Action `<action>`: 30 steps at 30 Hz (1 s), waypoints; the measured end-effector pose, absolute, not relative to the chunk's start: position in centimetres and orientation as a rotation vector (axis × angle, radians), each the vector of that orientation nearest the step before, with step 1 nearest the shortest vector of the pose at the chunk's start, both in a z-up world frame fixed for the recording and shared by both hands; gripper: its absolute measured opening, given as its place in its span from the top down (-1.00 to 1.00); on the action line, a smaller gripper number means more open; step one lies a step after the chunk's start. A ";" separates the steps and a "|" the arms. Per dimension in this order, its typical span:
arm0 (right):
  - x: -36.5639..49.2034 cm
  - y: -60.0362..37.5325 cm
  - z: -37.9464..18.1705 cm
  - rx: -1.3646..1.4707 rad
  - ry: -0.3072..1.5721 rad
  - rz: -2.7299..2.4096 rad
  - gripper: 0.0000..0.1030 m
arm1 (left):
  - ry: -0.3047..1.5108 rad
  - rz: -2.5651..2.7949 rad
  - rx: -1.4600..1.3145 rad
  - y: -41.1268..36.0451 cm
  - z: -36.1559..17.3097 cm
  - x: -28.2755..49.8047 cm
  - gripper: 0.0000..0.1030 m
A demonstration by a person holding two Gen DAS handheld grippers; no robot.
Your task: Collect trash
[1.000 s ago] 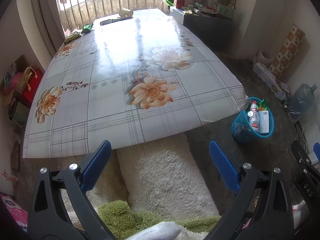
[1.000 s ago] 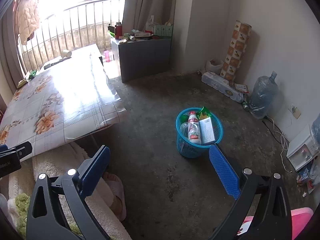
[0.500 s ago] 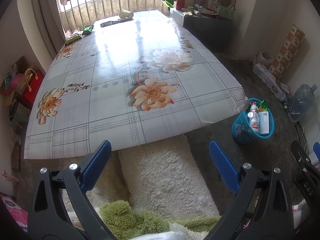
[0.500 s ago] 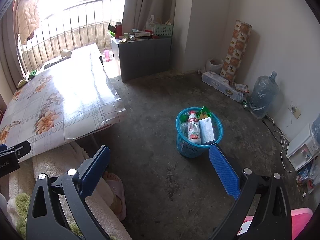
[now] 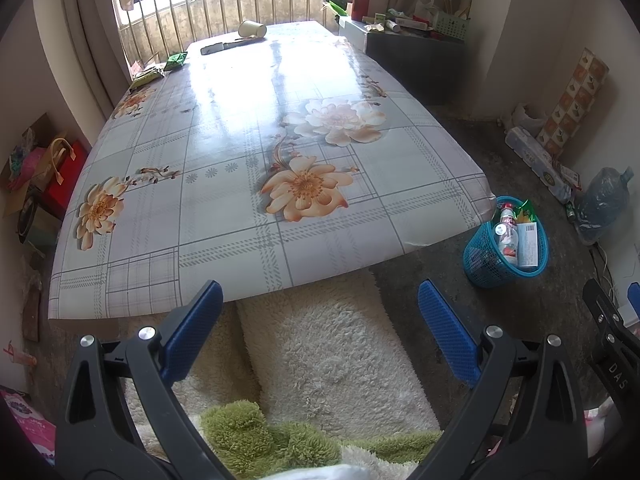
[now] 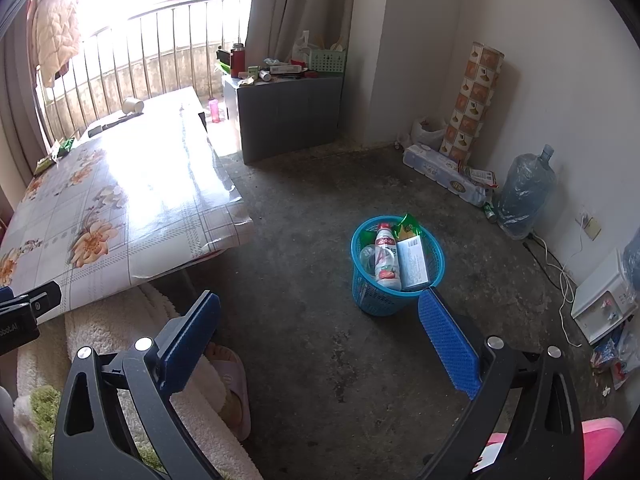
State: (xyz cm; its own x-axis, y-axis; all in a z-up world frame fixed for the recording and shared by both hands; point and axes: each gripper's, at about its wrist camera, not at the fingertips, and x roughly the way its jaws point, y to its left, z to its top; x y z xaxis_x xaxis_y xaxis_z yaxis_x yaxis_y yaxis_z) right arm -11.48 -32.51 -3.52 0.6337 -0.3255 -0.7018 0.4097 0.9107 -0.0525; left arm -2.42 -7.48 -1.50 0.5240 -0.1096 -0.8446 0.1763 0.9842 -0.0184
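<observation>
A blue mesh basket (image 6: 378,304) stands on the concrete floor right of the table; it holds a white bottle (image 6: 387,258), a white box (image 6: 413,263) and a green wrapper (image 6: 408,225). It also shows in the left wrist view (image 5: 482,264). On the table's far end lie a tipped paper cup (image 5: 252,29), a dark flat object (image 5: 224,46) and green wrappers (image 5: 176,60). My left gripper (image 5: 318,300) is open and empty over the near table edge. My right gripper (image 6: 320,312) is open and empty, above the floor left of the basket.
A floral cloth covers the table (image 5: 224,184). A white fluffy rug (image 5: 332,360) lies under its near edge. A grey cabinet (image 6: 288,116) with clutter stands beyond. A water jug (image 6: 524,196), a patterned roll (image 6: 472,100) and a white appliance (image 6: 600,304) line the right wall.
My left gripper has lifted and drawn back slightly, so more of the table's far end shows. The right gripper has barely moved. Both stay open and empty.
</observation>
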 end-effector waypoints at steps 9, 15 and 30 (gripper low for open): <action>-11.5 -32.6 -3.5 0.116 0.778 -0.420 -0.87 | 1.006 -0.171 0.073 -7.5 -1.4 -2.5 -0.83; -11.5 -32.6 -3.5 0.115 0.779 -0.420 -0.87 | 1.006 -0.172 0.075 -7.6 -1.4 -2.6 -0.83; -11.5 -32.5 -3.5 0.117 0.780 -0.419 -0.87 | 1.008 -0.173 0.078 -7.6 -1.4 -2.6 -0.83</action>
State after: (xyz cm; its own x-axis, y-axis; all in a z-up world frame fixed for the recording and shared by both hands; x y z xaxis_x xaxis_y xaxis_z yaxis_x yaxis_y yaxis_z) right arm -11.48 -32.51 -3.53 0.6334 -0.3227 -0.7034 0.4080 0.9116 -0.0507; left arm -2.58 -7.63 -1.41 0.5213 -0.1082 -0.8465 0.1799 0.9836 -0.0149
